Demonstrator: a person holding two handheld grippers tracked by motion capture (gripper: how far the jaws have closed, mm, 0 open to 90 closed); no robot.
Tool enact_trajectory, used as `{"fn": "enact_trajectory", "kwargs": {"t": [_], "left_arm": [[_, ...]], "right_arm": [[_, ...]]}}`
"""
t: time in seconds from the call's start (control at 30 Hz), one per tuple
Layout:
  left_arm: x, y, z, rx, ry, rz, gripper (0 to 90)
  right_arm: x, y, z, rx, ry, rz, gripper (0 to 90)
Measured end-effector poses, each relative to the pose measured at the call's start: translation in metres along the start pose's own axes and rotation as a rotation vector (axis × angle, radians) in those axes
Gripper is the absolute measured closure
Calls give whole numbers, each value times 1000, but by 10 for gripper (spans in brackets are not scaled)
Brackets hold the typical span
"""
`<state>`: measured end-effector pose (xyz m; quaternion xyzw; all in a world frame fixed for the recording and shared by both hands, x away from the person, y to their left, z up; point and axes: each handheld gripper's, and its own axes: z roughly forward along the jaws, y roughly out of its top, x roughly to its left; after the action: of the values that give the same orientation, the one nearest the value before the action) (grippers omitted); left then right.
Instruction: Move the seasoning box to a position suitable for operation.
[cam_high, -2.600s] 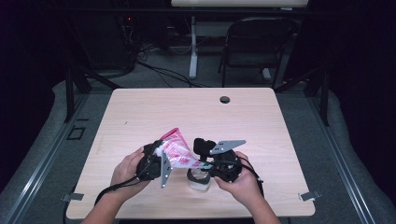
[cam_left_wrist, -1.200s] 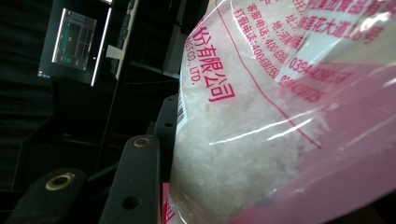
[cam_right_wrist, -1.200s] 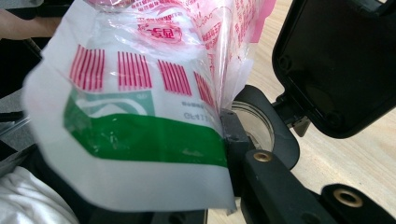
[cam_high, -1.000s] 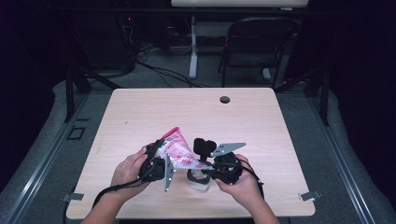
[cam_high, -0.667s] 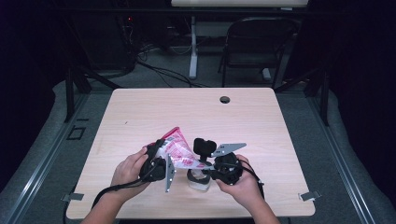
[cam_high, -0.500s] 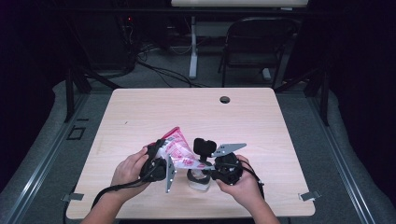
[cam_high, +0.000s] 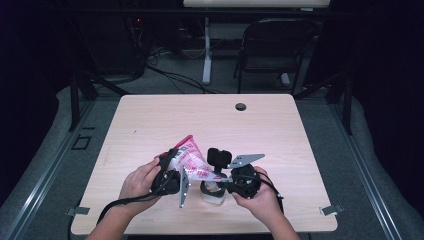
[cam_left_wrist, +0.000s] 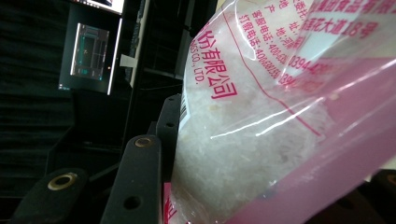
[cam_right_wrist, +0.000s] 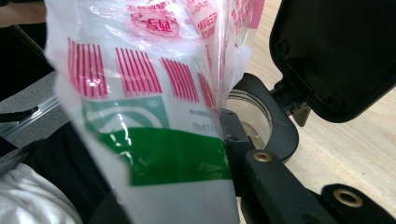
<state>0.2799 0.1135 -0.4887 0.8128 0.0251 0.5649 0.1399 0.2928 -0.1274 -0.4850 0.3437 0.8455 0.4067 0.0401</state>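
Mostly bag (cam_right_wrist: 154, 93) over jar (cam_right_wrist: 250, 109) opening

1. One plastic bag (cam_high: 192, 161) of white grains, printed in pink, was held above the table (cam_high: 150, 120).
2. One clear jar (cam_high: 212, 192) with one black flip lid (cam_high: 219, 157) stood under the bag.
3. Two grippers flanked the bag: the left gripper (cam_high: 167, 175) and the right gripper (cam_high: 242, 180).
4. One folding chair (cam_high: 275, 45) stood beyond the table.
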Motion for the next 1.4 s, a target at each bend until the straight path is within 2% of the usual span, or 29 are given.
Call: {"fn": "enact_trajectory", "kwargs": {"t": [0.2,1.4], "left_arm": [[0,3,-1,-1,15,20,642],[1,6,-3,-4,44,57,648]], "right_arm": [[-1,-1,1,3,-1,3,898],[-2,-2,3,9,-11,6,899]]}}
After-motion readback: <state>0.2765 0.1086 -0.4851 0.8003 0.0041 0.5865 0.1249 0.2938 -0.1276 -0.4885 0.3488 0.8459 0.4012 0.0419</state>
